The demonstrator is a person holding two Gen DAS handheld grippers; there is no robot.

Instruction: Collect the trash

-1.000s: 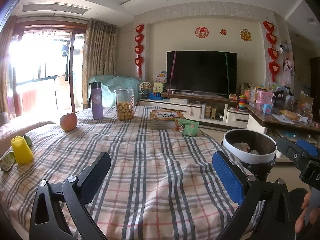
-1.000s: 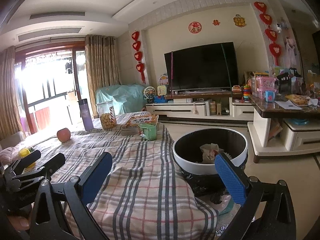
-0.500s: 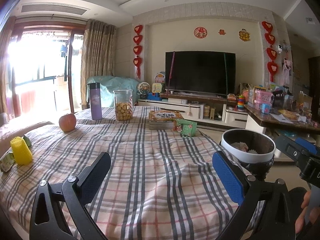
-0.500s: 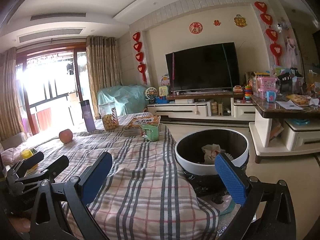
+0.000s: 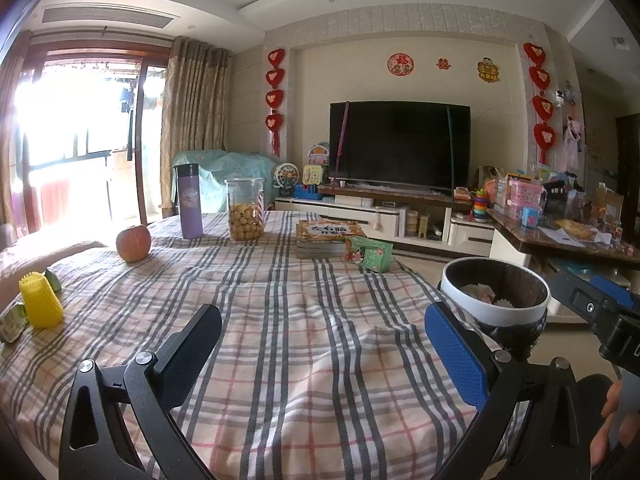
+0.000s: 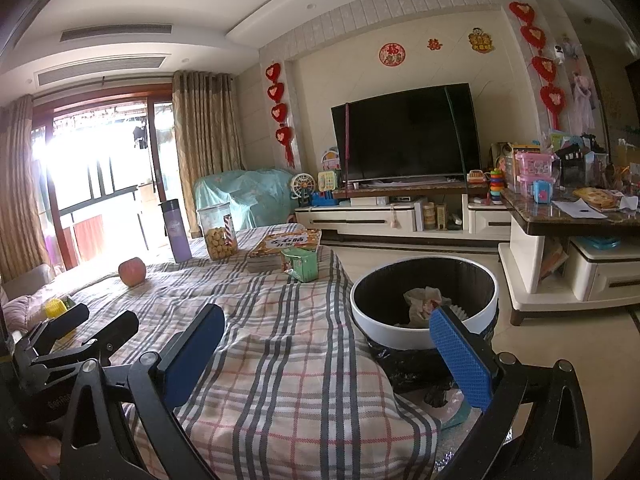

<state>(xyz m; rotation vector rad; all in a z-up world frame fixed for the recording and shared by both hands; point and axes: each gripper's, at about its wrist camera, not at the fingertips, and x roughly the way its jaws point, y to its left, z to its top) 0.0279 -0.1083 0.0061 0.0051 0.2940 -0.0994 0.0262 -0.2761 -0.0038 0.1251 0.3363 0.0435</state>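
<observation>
Left gripper (image 5: 322,344): both padded arms spread wide, nothing between them, held above the checked cloth. Right gripper (image 6: 324,350): likewise spread wide and empty, its blue dimpled right pad (image 6: 460,364) overlapping the near rim of the trash bin in view.

Step in hand, as judged: between pickups. Neither tool carries anything; the next move is to select a remaining scrap and carry it to the bin.

Tablecloth (image 5: 304,344): soft woven plaid, grey and pink lines on cream, rumpled near the edge. It will drag and bunch under a low approach.

Trash bin (image 6: 424,300): round, white band at the rim, dark liner inside, standing off the table edge at about 3 o'clock from the left gripper. Crumpled paper and a pleated white cup lie in it.

At 9 o'clock in the left view: yellow ribbed cup (image 5: 40,300), tapered, mouth down, with small green wrappers (image 5: 12,320) beside it. These look the likeliest trash; thin and flat, they need a low, narrow pinch.

Toward 12 o'clock: an apple (image 5: 133,242), smooth and round; a green carton (image 5: 370,254), its top appearing torn open, touching a stack of books (image 5: 326,236); further, a clear biscuit jar (image 5: 245,208) and purple flask (image 5: 190,200), both upright, not trash as judged.
</observation>
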